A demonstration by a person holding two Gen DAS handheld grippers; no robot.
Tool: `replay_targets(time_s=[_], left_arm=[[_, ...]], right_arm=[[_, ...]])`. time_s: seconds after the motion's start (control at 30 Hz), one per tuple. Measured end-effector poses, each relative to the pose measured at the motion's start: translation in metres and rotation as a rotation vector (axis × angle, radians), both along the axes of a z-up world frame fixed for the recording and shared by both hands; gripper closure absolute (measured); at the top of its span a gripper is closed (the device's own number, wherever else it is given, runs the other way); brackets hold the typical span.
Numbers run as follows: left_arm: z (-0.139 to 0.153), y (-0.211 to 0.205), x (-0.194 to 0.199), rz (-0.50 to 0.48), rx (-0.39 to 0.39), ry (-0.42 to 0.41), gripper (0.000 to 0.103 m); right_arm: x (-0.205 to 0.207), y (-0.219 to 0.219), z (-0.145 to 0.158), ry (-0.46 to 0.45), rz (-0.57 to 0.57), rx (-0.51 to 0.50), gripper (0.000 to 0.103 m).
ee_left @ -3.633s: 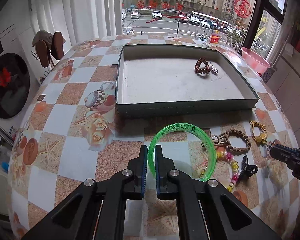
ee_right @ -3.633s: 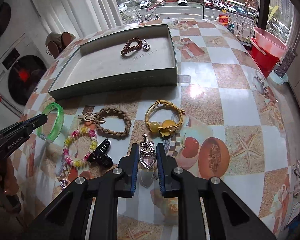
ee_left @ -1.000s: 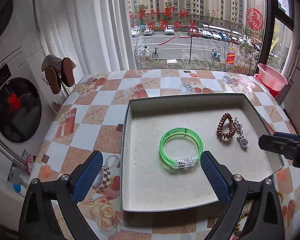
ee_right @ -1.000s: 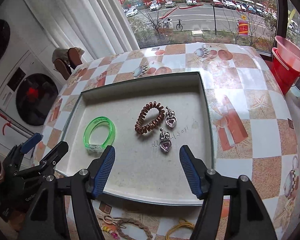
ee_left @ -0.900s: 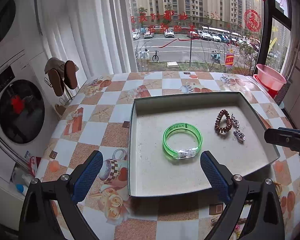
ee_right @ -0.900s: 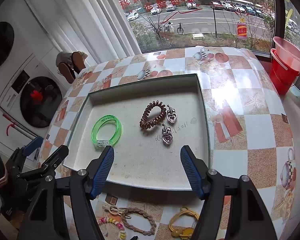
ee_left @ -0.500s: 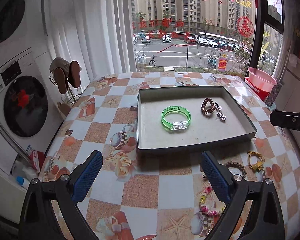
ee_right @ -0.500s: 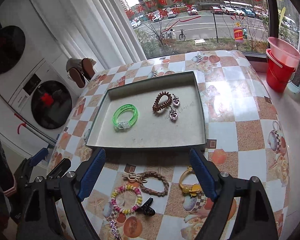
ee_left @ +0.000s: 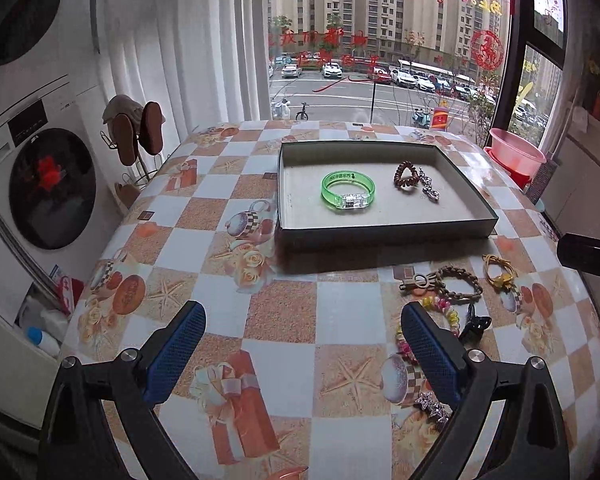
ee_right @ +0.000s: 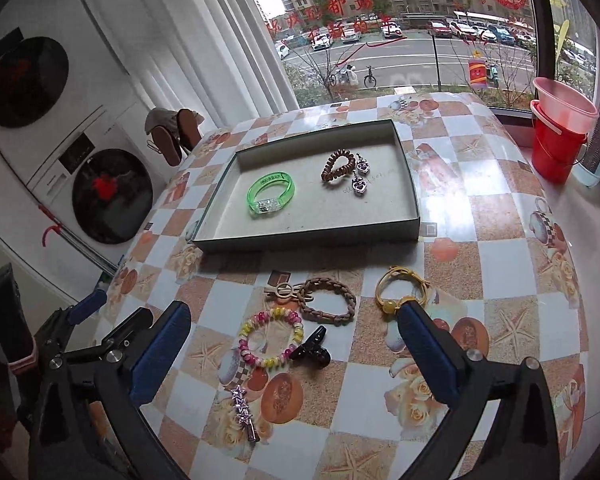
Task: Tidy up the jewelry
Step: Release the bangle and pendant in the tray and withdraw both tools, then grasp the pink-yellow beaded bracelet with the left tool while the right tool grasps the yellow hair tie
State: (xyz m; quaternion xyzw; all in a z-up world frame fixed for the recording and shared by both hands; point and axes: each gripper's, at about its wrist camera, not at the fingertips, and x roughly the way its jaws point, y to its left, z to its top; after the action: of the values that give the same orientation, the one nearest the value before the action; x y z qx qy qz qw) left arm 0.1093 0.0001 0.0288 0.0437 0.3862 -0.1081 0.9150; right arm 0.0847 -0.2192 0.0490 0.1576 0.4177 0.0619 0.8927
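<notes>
A grey shallow tray [ee_left: 384, 232] [ee_right: 308, 236] sits on the patterned table. In it lie a green bangle [ee_left: 348, 191] [ee_right: 271, 194], a brown coil hair tie [ee_left: 406, 175] [ee_right: 338, 168] and two heart earrings [ee_right: 360, 178]. In front of the tray lie a braided brown bracelet [ee_right: 327, 300], a yellow hair tie [ee_right: 400, 286], a colourful bead bracelet [ee_right: 271, 336], a black claw clip [ee_right: 311, 350] and a star hair clip [ee_right: 244, 412]. My left gripper [ee_left: 300, 344] and right gripper [ee_right: 294, 344] are both wide open and empty, held above the near table edge.
Washing machines [ee_left: 40, 184] stand to the left of the table. Red and pink buckets [ee_right: 560, 132] stand at the far right by the window. A slipper rack [ee_left: 136, 136] stands at the table's far left corner.
Both grippers have drawn back and up from the tray, open and empty. The green bangle and the earrings stay in the tray.
</notes>
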Motion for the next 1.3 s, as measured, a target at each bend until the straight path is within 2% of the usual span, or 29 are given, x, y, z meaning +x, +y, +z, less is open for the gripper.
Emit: replay_targets(time_s=[0.1, 0.23, 0.43, 0.63, 0.9, 1.1, 1.17, 1.3], left_arm=[[-0.013, 0.003, -0.005, 0.006, 0.002, 0.029, 0.0], [-0.028, 0.004, -0.01, 0.019, 0.015, 0.05, 0.0], [-0.046, -0.002, -0.004, 0.0, -0.013, 0.129, 0.0], [-0.049, -0.023, 0.007, -0.033, 0.003, 0.147, 0.0], [-0.055, -0.052, 0.025, -0.078, 0.047, 0.162, 0.0], [-0.062, -0.065, 0.033, -0.096, 0.08, 0.18, 0.0], [-0.066, -0.068, 0.034, -0.095, 0.089, 0.187, 0.0], [-0.07, -0.074, 0.037, -0.105, 0.104, 0.191, 0.0]], right_arm=[[-0.009, -0.005, -0.011, 0.023, -0.013, 0.007, 0.0], [-0.016, -0.01, -0.03, 0.104, -0.013, -0.027, 0.0], [-0.023, -0.021, -0.057, 0.171, -0.04, -0.072, 0.0], [-0.014, -0.04, -0.069, 0.207, -0.11, -0.103, 0.0], [0.015, -0.051, -0.076, 0.212, -0.137, -0.168, 0.0], [0.032, -0.05, -0.083, 0.213, -0.12, -0.203, 0.005], [0.036, -0.047, -0.084, 0.211, -0.108, -0.217, 0.015], [0.043, -0.047, -0.091, 0.224, -0.107, -0.224, 0.021]])
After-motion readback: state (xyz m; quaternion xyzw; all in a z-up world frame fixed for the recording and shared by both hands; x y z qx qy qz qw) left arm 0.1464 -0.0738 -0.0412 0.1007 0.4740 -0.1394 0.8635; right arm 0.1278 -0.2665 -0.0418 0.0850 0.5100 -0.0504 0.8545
